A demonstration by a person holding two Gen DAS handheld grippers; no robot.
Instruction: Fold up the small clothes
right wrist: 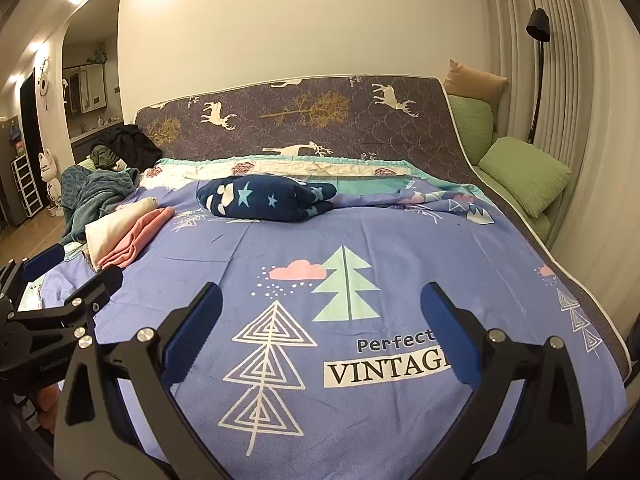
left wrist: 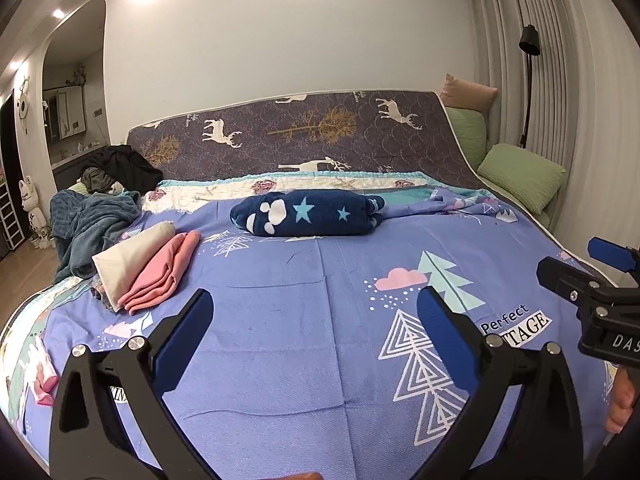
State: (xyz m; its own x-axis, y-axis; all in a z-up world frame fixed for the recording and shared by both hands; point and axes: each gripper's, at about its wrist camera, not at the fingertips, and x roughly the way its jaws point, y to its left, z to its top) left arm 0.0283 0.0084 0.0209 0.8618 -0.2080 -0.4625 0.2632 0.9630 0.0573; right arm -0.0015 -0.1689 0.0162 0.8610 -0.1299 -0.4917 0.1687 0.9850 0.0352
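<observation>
A folded pink garment [left wrist: 160,276] [right wrist: 132,240] lies on a folded cream one [left wrist: 132,254] [right wrist: 108,226] at the left of the purple bedspread [left wrist: 304,320] [right wrist: 400,248]. A navy star-print bundle [left wrist: 308,212] [right wrist: 264,198] sits mid-bed, farther back. My left gripper [left wrist: 316,312] [right wrist: 74,272] hovers open over bare bedspread and holds nothing. Beside it, my right gripper [right wrist: 324,312] [left wrist: 582,266] is open and empty above the tree and "Vintage" print. A small pink piece [left wrist: 42,378] lies at the bed's left edge.
A teal blanket heap [left wrist: 92,224] and dark clothes [left wrist: 120,168] crowd the far left corner. A patterned mattress [left wrist: 304,132] leans against the wall. Green cushions [left wrist: 520,180] and a black floor lamp [left wrist: 530,80] stand to the right. A hand [left wrist: 622,404] grips the right handle.
</observation>
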